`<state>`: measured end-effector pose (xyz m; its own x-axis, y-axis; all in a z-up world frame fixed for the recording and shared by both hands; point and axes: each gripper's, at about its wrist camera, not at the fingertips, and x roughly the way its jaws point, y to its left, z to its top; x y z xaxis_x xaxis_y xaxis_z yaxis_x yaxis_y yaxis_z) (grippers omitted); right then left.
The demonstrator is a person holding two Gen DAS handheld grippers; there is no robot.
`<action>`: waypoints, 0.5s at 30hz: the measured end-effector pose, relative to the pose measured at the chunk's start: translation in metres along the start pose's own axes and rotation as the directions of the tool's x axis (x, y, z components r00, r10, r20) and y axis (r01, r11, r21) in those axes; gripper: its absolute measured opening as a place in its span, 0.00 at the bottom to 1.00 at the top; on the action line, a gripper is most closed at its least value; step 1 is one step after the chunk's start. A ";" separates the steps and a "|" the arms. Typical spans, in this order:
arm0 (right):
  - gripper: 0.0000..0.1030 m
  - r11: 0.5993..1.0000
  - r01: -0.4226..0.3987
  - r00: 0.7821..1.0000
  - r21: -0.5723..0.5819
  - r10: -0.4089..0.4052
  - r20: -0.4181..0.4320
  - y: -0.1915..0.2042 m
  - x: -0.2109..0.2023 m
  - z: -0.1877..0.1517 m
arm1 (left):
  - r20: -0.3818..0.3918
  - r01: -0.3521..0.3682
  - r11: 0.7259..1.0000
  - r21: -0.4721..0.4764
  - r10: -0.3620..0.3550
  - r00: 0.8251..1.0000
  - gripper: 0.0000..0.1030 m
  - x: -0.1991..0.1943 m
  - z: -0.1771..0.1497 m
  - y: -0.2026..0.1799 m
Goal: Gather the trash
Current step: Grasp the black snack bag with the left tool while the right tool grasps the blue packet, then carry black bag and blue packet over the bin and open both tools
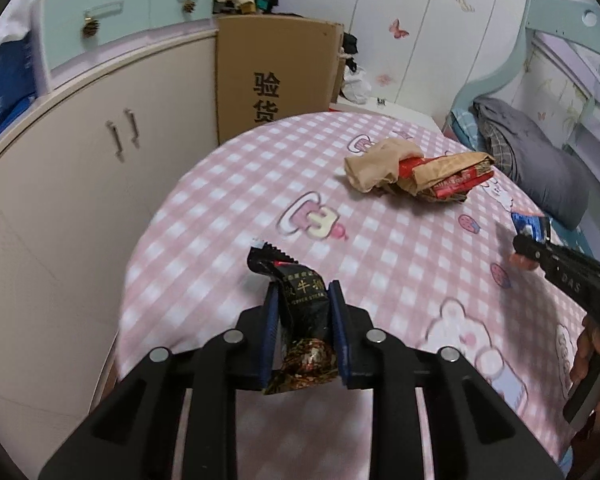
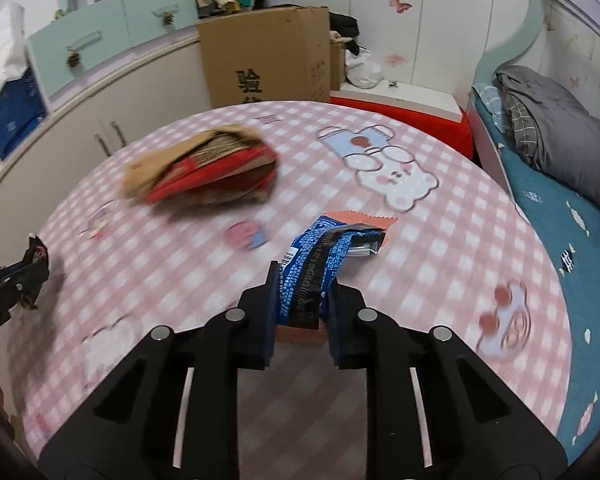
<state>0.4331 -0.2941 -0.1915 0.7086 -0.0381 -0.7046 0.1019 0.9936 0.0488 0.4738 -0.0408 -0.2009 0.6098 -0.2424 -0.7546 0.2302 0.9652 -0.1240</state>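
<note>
My left gripper (image 1: 303, 296) is shut on a black snack wrapper (image 1: 300, 308) and holds it above the pink checked tablecloth (image 1: 220, 216). My right gripper (image 2: 303, 284) is shut on a blue snack wrapper (image 2: 320, 256) over the same cloth (image 2: 440, 248). A pile of brown paper and red wrappers (image 1: 416, 174) lies further back on the table; it also shows, blurred, in the right wrist view (image 2: 208, 170). The right gripper with its blue wrapper (image 1: 530, 227) shows at the right edge of the left view. The left gripper (image 2: 32, 270) shows at the left edge of the right view.
A cardboard box (image 1: 276, 76) stands behind the table beside cream cabinets (image 1: 80, 152). A bed with a grey blanket (image 2: 556, 132) and a teal sheet (image 2: 572, 240) lies to the right. A red stool with a white top (image 2: 404, 102) stands at the back.
</note>
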 end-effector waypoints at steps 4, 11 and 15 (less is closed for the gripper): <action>0.20 0.998 -0.046 0.999 -0.030 0.047 0.025 0.024 -0.031 -0.015 | 0.027 -0.021 1.000 -0.023 0.021 0.999 0.23 -0.031 -0.021 0.015; 0.20 0.982 -0.146 0.988 -0.118 0.151 0.041 0.104 -0.070 -0.034 | 0.069 -0.058 0.995 -0.082 0.064 0.996 0.23 -0.085 -0.057 0.057; 0.20 0.960 -0.212 0.975 -0.180 0.221 0.030 0.165 -0.083 -0.046 | 0.097 -0.074 0.989 -0.125 0.086 0.992 0.23 -0.116 -0.079 0.093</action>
<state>0.3590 -0.1223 -0.1582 0.7340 0.1791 -0.6551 -0.1783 0.9816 0.0686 0.3644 0.0843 -0.1761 0.6979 -0.1669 -0.6965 0.0885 0.9851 -0.1474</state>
